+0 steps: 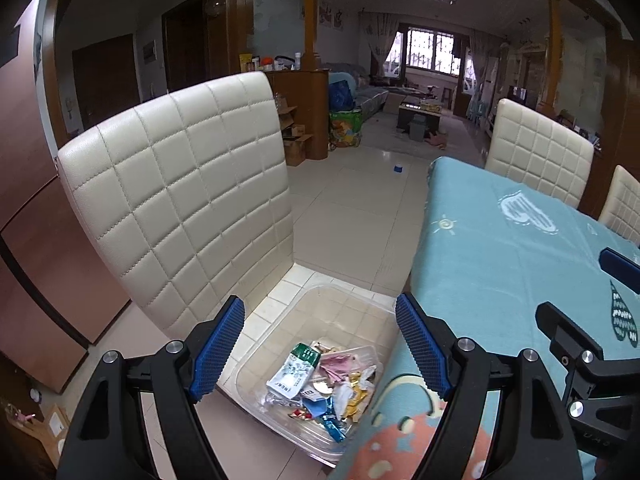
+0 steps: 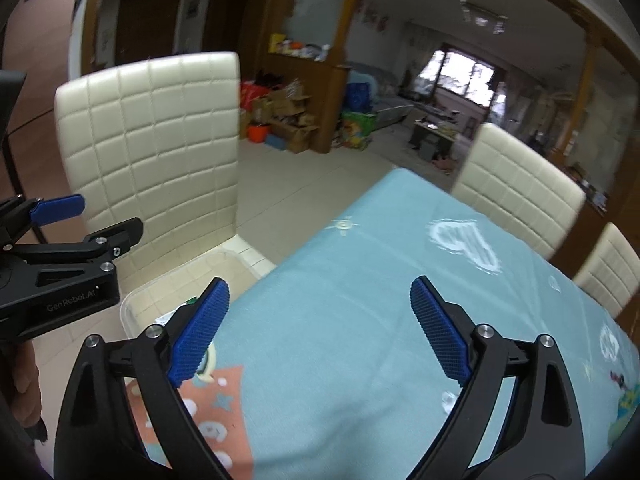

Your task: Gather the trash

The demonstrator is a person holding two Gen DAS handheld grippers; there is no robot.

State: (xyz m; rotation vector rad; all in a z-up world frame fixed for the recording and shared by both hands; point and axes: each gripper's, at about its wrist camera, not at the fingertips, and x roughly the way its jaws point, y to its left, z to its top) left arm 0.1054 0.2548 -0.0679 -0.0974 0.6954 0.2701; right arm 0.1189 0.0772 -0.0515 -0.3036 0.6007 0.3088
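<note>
Hovering over the clear plastic bin (image 1: 352,308) on the cream chair (image 1: 176,200), the left claw (image 1: 320,350) is spread wide and grasps nothing. The trash (image 1: 320,384), a heap of crumpled wrappers too tangled to count, lies in the bin's bottom. To the right, the right claw (image 2: 320,330) hangs released and empty above the blue tablecloth on the table (image 2: 360,280), where no trash shows. Judging from this, a careful scan of the table is wise before finishing. Counted: one bin, three chairs, two claws.

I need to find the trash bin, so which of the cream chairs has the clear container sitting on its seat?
The cream chair standing apart to the left of the table, holding the clear container of wrappers; the other chairs are tucked against the table's far side.
</note>
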